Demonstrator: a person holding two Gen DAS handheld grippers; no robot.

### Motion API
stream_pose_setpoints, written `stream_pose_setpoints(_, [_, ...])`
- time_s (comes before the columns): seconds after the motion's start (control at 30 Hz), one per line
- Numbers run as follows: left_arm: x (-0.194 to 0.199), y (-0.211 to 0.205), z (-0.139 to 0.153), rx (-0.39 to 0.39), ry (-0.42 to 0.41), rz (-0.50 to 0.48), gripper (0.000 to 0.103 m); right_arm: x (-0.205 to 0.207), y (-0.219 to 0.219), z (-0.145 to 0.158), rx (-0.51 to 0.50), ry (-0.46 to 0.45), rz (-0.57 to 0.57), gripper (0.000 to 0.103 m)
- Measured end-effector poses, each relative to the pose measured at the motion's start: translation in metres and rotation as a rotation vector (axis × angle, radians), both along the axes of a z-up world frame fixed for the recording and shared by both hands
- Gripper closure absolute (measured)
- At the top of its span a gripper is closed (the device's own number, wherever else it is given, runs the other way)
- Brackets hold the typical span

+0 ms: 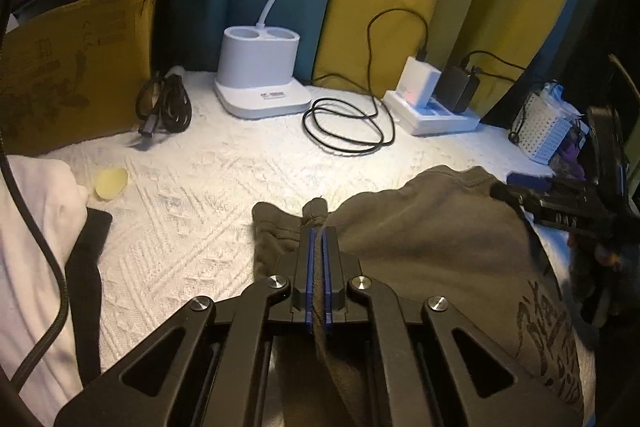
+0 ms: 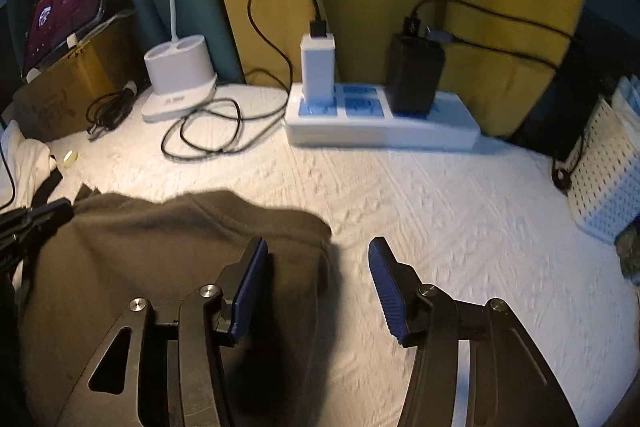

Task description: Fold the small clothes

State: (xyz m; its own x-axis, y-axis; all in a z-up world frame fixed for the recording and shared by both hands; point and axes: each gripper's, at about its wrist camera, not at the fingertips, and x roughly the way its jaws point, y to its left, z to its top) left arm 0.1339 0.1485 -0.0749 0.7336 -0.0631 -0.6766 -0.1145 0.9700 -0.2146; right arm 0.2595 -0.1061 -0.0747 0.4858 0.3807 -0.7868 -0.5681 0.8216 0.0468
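Observation:
A small dark olive-brown garment point(image 1: 432, 259) with a dark print near its hem lies on the white textured cloth point(image 1: 208, 187). My left gripper point(image 1: 319, 227) is shut on a bunched fold at the garment's left edge, with fabric pinched between the blue pads. In the right wrist view the garment point(image 2: 168, 251) fills the lower left. My right gripper point(image 2: 318, 247) is open over the garment's right edge, its left finger point(image 2: 250, 287) above the fabric and its right finger point(image 2: 386, 287) above bare cloth. The right gripper also shows in the left wrist view point(image 1: 520, 189).
A white lamp base point(image 1: 260, 75), coiled black cables point(image 1: 344, 127), a power strip with chargers point(image 2: 380, 123) and a cardboard box point(image 1: 76, 67) line the back. A white perforated basket point(image 2: 604, 183) stands right. White clothes point(image 1: 36, 251) and a yellow disc point(image 1: 111, 183) lie left.

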Motion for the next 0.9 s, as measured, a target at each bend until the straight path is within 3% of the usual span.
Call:
stream_pose_setpoints(0.13, [-0.001, 0.009, 0.001, -0.026, 0.037, 0.032, 0.098, -0.009, -0.003, -0.010, -0.053, -0.015, -0.012, 0.048])
stream_pose_setpoints(0.17, [-0.006, 0.012, 0.004, -0.068, 0.035, 0.024, 0.091, -0.011, -0.006, -0.007, -0.046, -0.016, -0.015, 0.048])
stream_pose_setpoints(0.2, [-0.010, 0.012, 0.006, -0.087, 0.029, 0.019, 0.082, -0.015, -0.008, -0.004, -0.039, -0.018, -0.013, 0.048])
stream_pose_setpoints(0.23, [-0.016, 0.011, 0.010, -0.103, 0.019, 0.015, 0.056, -0.019, -0.011, 0.001, -0.034, -0.025, -0.010, 0.048])
stream_pose_setpoints(0.27, [-0.023, 0.010, 0.013, -0.114, 0.006, 0.009, 0.040, -0.023, -0.013, 0.005, -0.031, -0.031, -0.008, 0.048])
stream_pose_setpoints(0.33, [-0.037, 0.002, 0.020, -0.116, -0.016, -0.022, 0.038, -0.033, -0.018, 0.011, -0.025, -0.039, -0.007, 0.048])
stream_pose_setpoints(0.53, [-0.058, -0.031, 0.013, -0.077, 0.040, -0.124, 0.038, -0.057, -0.023, 0.006, -0.011, -0.020, 0.011, 0.048])
stream_pose_setpoints(0.7, [-0.063, -0.040, -0.007, -0.003, 0.095, -0.102, 0.039, -0.072, -0.023, -0.008, -0.017, -0.002, 0.019, 0.048])
stream_pose_setpoints(0.73, [-0.065, -0.038, -0.012, 0.008, 0.103, -0.091, 0.044, -0.074, -0.023, -0.011, -0.026, -0.005, 0.023, 0.048])
stream_pose_setpoints(0.9, [-0.072, -0.033, -0.010, 0.031, 0.100, -0.063, 0.047, -0.077, -0.036, -0.013, -0.008, -0.003, 0.007, 0.041])
